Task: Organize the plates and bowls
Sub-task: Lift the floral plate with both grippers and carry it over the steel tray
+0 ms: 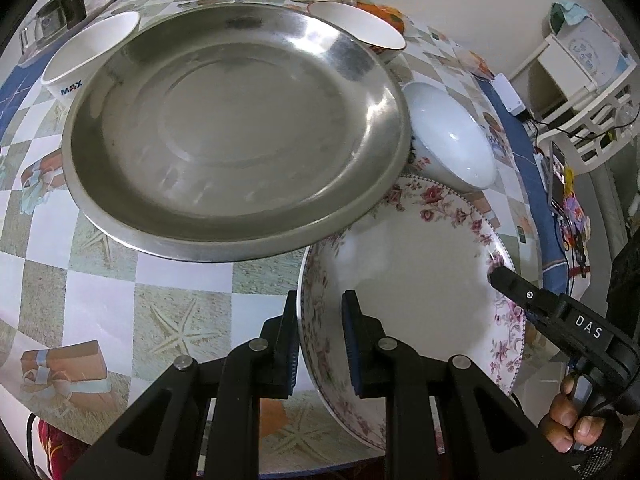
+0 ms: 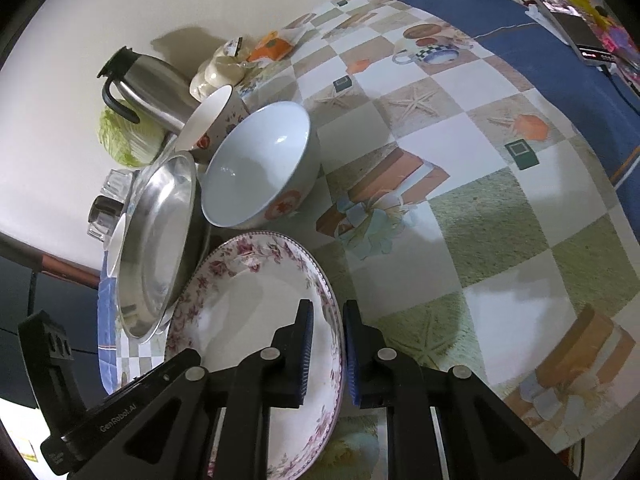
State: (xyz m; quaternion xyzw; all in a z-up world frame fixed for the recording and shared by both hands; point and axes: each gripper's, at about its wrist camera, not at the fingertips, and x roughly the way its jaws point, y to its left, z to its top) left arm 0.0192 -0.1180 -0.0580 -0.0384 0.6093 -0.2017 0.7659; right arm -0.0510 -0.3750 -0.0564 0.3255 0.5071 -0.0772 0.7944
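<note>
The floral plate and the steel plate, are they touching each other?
Touching. In the left wrist view the steel plate overlaps the floral plate, its near rim lying on the floral rim with no gap showing.

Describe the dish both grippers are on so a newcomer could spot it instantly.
On the checkered tablecloth, find the big steel plate; the floral plate lies at its near edge, slightly under the rim. The left gripper and right gripper straddle opposite rims. Pink rose border; the neighbouring bowls have none.
</note>
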